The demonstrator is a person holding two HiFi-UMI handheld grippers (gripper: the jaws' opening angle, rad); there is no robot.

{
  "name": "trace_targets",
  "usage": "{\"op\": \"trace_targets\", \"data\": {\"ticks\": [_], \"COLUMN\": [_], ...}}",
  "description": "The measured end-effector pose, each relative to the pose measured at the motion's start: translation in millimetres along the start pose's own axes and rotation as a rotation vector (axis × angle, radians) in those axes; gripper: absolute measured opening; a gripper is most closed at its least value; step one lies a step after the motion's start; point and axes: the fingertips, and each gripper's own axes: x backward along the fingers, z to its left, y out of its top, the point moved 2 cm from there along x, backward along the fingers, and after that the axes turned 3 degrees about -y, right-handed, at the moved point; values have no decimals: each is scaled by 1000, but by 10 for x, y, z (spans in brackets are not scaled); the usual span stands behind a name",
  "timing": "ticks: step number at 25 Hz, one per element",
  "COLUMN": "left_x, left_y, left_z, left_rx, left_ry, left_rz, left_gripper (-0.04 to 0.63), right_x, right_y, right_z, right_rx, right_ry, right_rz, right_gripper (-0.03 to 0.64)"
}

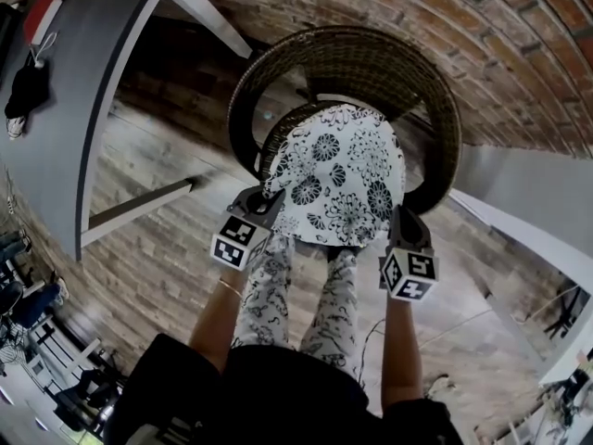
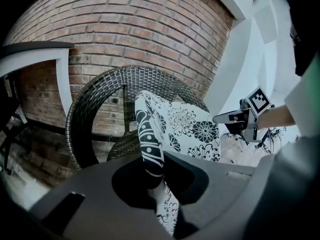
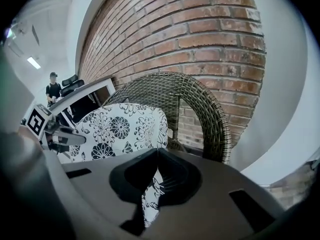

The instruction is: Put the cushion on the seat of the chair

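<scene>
A white cushion [image 1: 338,179] with black flower print hangs above the seat of a dark wicker chair [image 1: 417,82]. My left gripper [image 1: 262,202] is shut on the cushion's near left edge. My right gripper [image 1: 400,219] is shut on its near right edge. In the left gripper view the cushion [image 2: 187,129] runs out from between the jaws, with the chair's curved back [image 2: 95,99] behind it and the other gripper [image 2: 240,118] at the right. The right gripper view shows the cushion [image 3: 120,129] leaving its jaws in front of the wicker back [image 3: 200,109]. The seat is mostly hidden under the cushion.
A brick wall [image 1: 417,7] stands right behind the chair. A grey table [image 1: 65,100] with white legs is at the left, a white table edge [image 1: 528,230] at the right. Wooden floor [image 1: 157,267] lies under me. A person [image 3: 52,89] stands far off.
</scene>
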Motion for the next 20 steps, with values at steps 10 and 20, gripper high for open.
{"op": "trace_targets", "data": {"ticks": [10, 20], "left_x": [-181, -316], "left_y": [26, -46], "left_z": [-14, 74], "left_rx": [-12, 1], "left_ry": [7, 15], "left_rz": [4, 23], "left_gripper": [12, 12], "right_x": [-262, -522], "right_y": [-126, -249], "right_z": [-177, -267], "right_rx": [-20, 3], "right_ry": [-44, -73], "right_rz": [33, 92], "right_gripper": [4, 5]}}
